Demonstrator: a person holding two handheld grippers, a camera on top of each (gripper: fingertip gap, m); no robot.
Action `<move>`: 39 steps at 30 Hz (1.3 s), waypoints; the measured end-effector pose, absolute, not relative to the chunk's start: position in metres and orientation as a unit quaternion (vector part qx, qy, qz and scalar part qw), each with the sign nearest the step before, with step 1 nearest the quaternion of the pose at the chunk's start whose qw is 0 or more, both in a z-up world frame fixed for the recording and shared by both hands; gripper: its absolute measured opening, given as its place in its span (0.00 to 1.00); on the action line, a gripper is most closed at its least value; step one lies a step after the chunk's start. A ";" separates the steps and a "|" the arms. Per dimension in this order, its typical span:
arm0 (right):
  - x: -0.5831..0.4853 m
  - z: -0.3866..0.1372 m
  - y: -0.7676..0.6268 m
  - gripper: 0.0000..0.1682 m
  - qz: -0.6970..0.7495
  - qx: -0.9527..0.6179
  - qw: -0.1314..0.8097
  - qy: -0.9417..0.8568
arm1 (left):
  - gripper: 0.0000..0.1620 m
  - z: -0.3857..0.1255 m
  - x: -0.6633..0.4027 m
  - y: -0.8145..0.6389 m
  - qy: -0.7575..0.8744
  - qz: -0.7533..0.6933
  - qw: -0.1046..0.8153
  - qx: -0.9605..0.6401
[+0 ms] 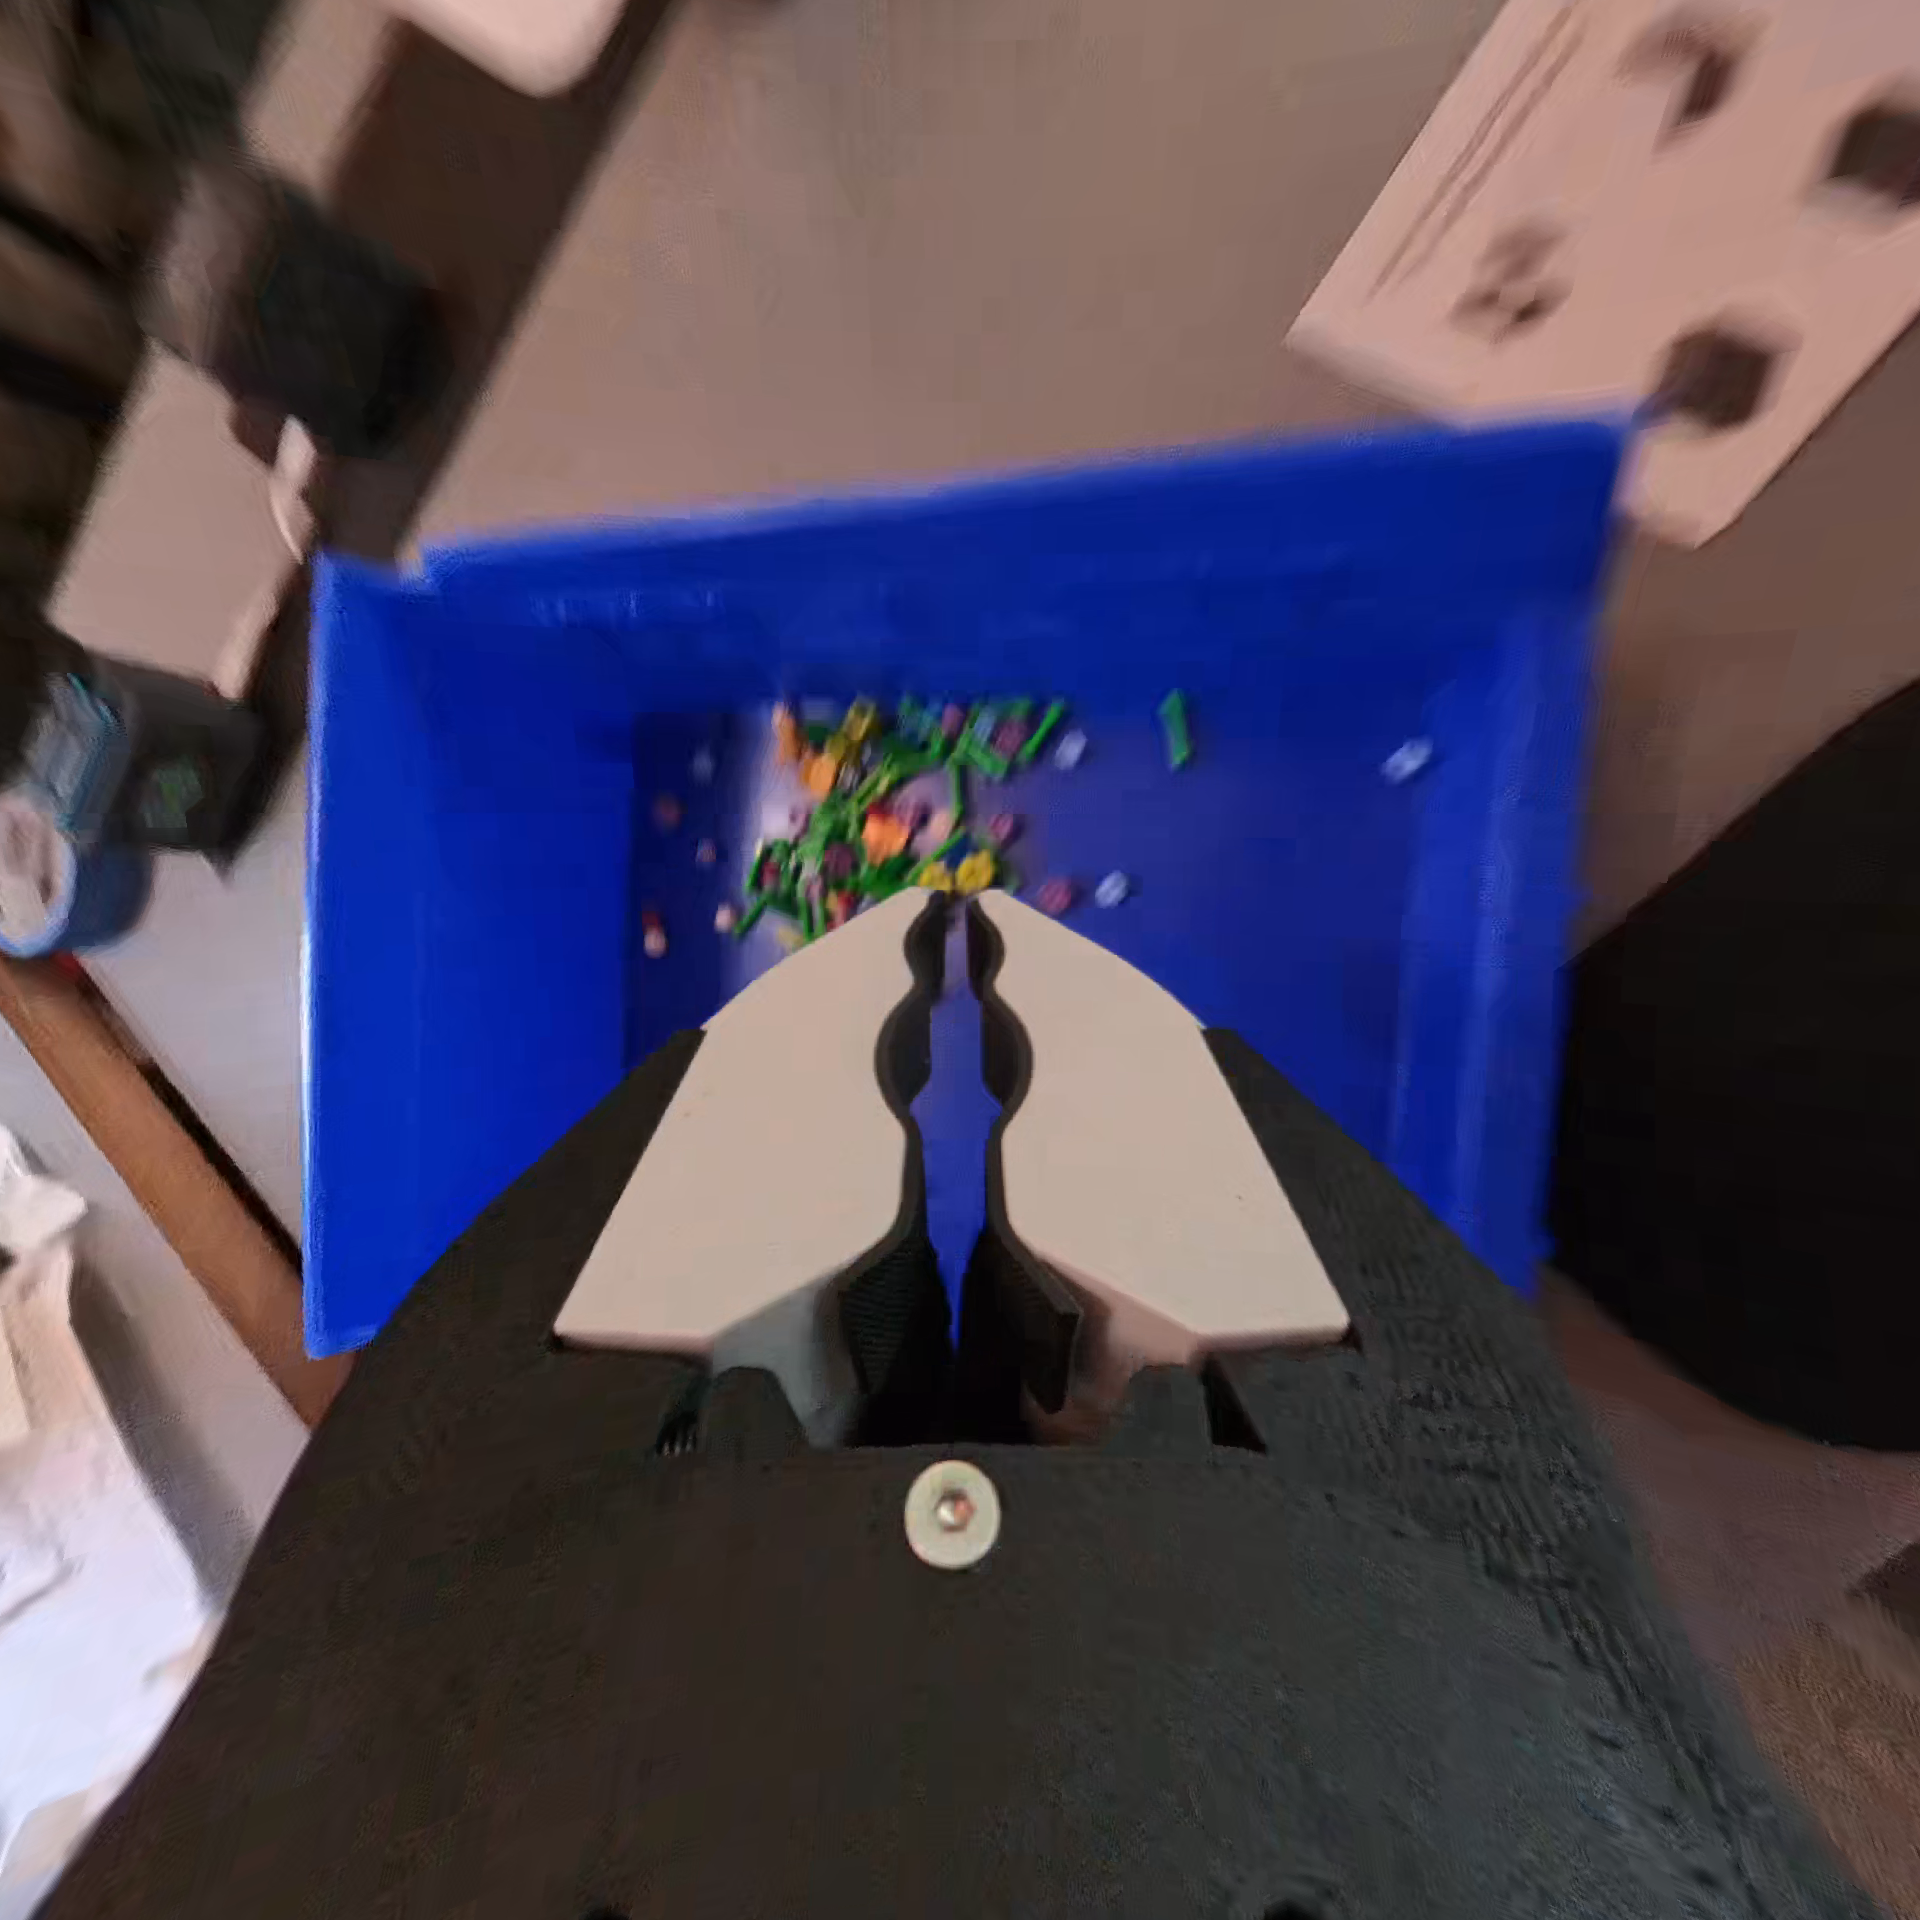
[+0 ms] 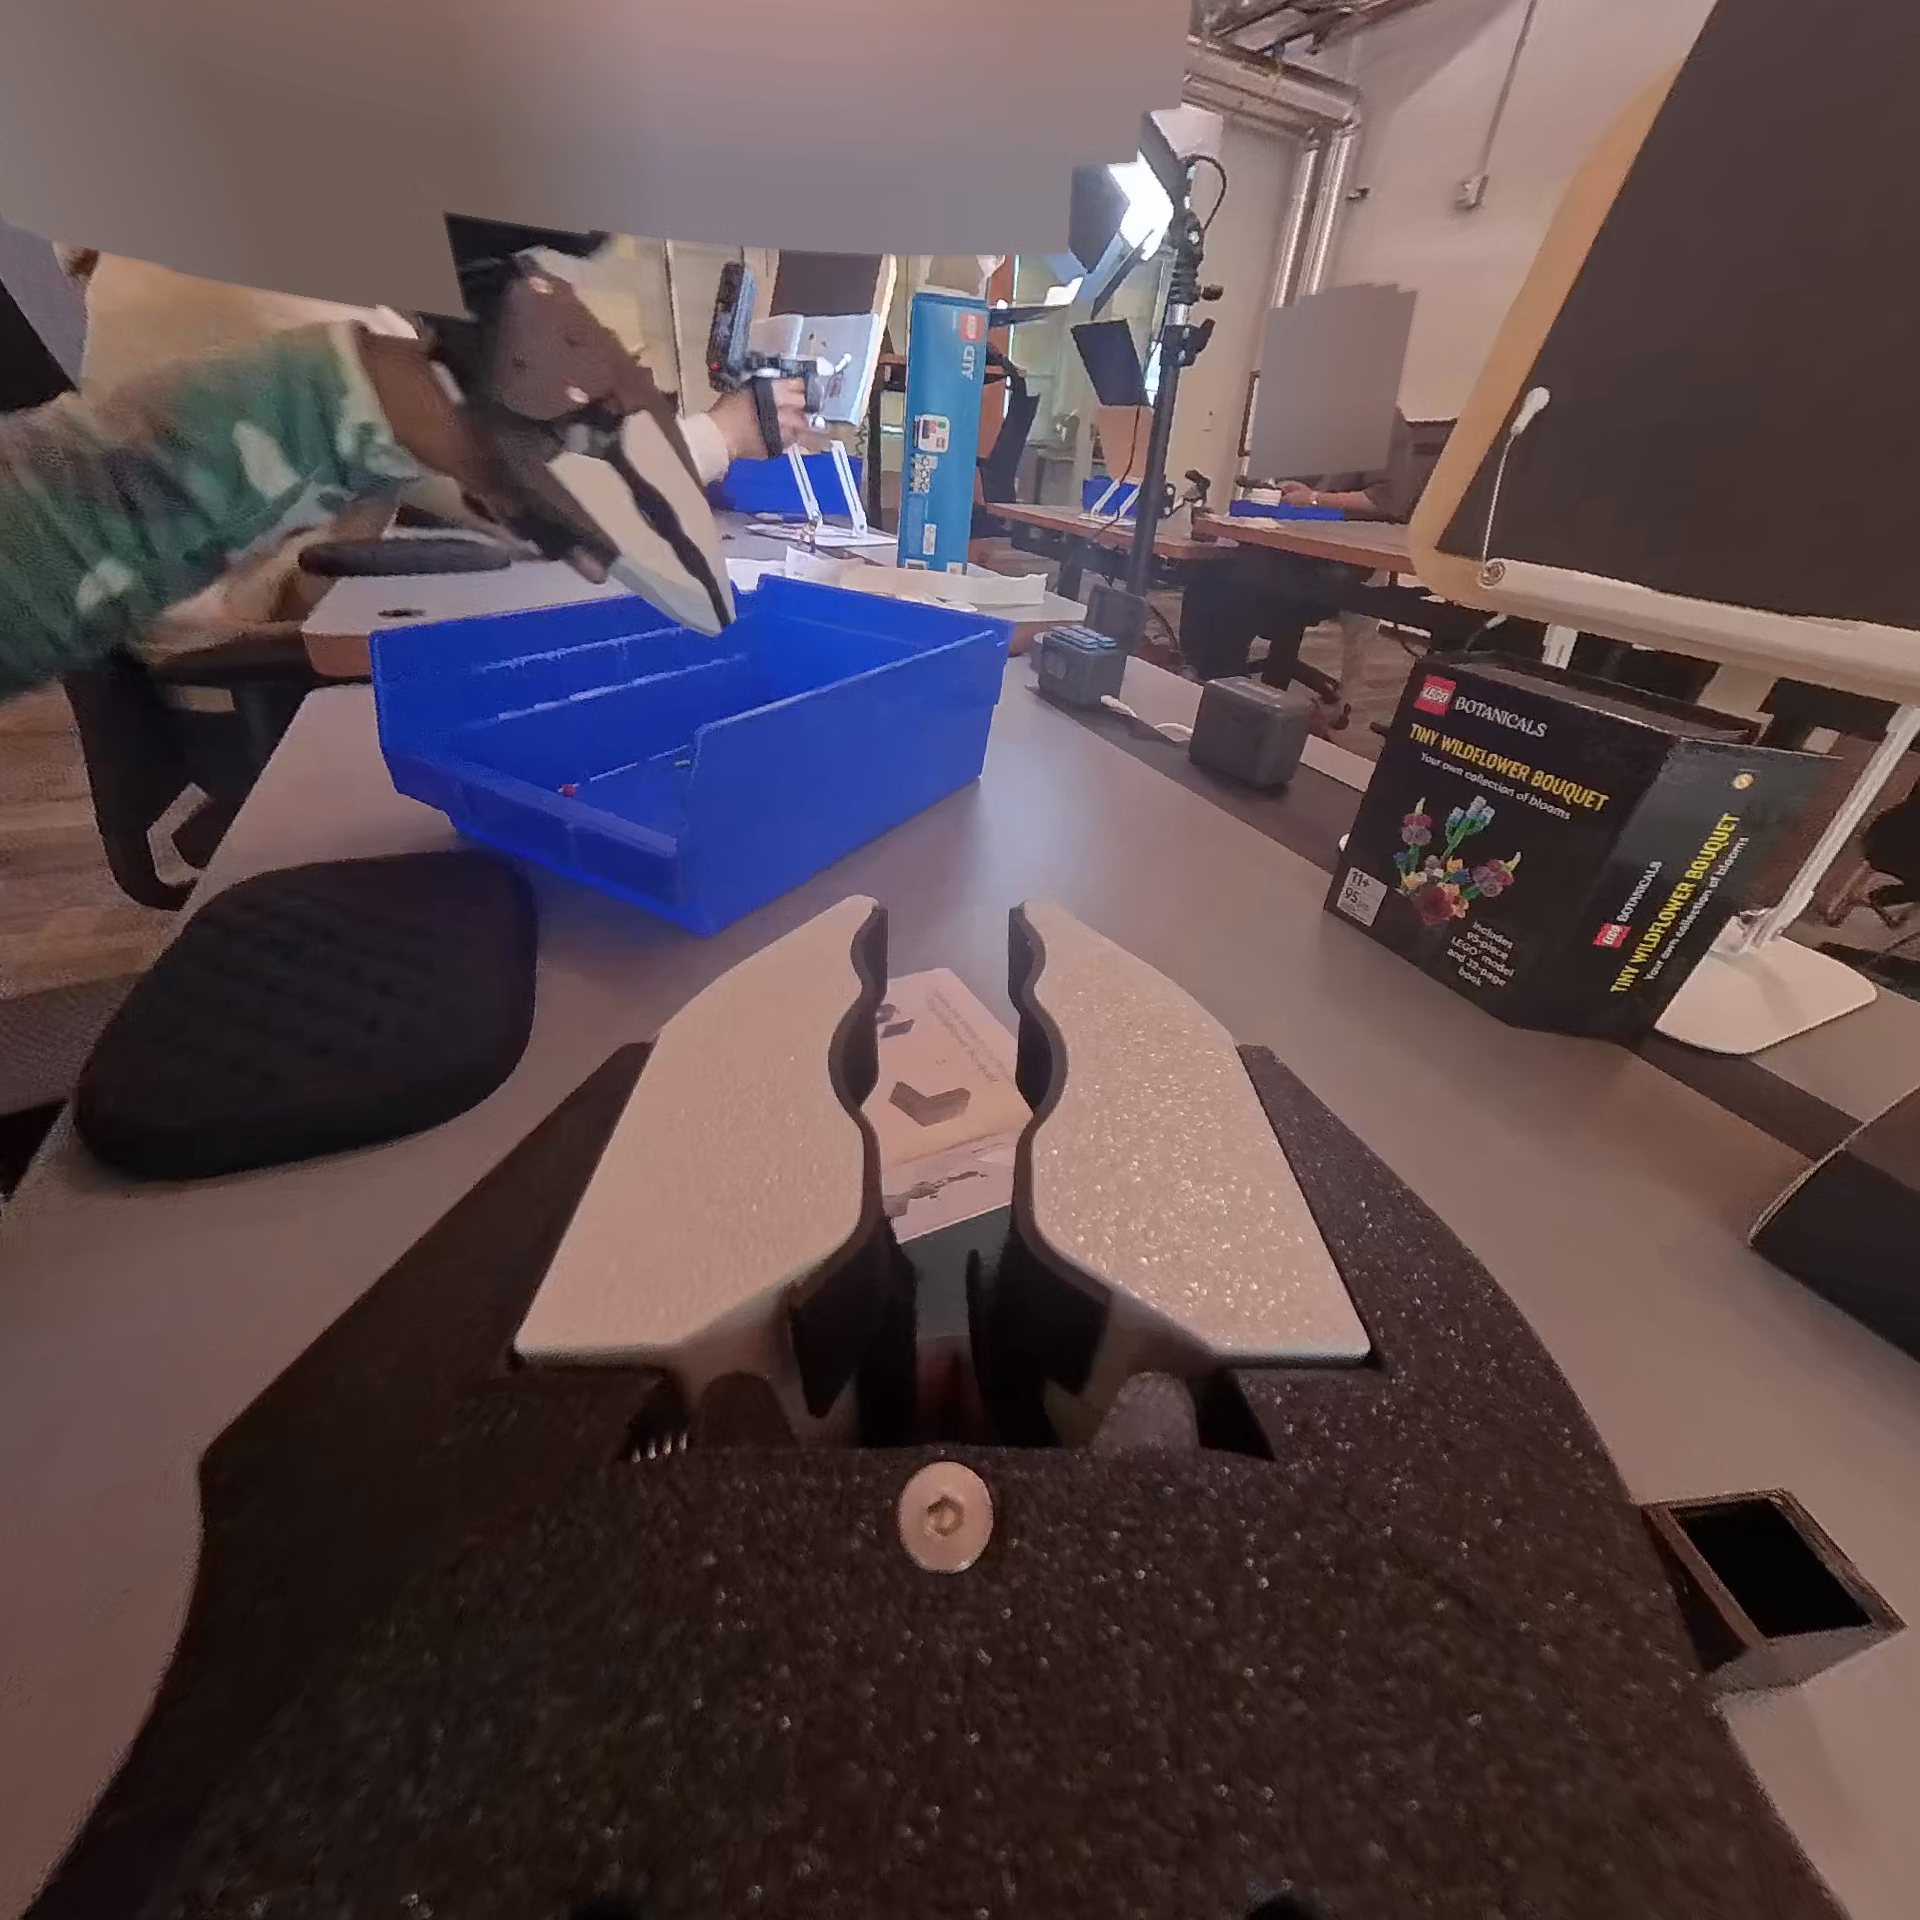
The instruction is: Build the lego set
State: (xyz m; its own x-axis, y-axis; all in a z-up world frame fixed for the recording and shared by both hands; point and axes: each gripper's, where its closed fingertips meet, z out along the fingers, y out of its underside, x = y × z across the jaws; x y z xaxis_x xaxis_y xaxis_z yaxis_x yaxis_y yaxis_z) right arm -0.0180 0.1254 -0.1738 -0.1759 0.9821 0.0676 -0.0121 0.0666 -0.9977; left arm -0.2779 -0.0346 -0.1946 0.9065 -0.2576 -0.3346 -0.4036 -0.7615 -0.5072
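My left tongs (image 1: 954, 902), nearly closed and empty, hang over the lego pieces (image 1: 883, 810) in the blue bin (image 2: 831, 727); my right tongs (image 2: 948, 920) gape empty above the tabletop (image 2: 1195, 883).

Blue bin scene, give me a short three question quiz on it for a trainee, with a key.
1. True or false: the left gripper points down into the blue bin.
2. What lies between the right gripper fingers on the table: A booklet, B cup, C brick?
3. Where is the pile of small pieces?

Key: 1 true. 2 A. 3 On the bin floor, below the left gripper's tips.
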 end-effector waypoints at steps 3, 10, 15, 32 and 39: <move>-0.018 -0.178 0.126 0.13 0.508 -0.438 0.477 -0.568 | 0.01 -0.237 -0.319 -0.044 0.204 0.110 0.189 -0.954; -0.014 -0.175 0.133 0.13 0.524 -0.446 0.475 -0.549 | 0.06 -0.281 -0.342 -0.031 0.269 0.085 0.121 -0.952; -0.016 -0.181 0.131 0.13 0.513 -0.447 0.471 -0.561 | 0.06 -0.292 -0.350 -0.027 0.293 0.081 0.114 -0.946; -0.019 -0.187 0.131 0.13 0.508 -0.454 0.462 -0.568 | 0.01 -0.261 -0.349 -0.024 0.275 0.100 0.174 -0.940; -0.020 -0.187 0.126 0.13 0.508 -0.450 0.457 -0.575 | 0.01 -0.205 -0.322 -0.007 0.180 0.080 0.339 -0.920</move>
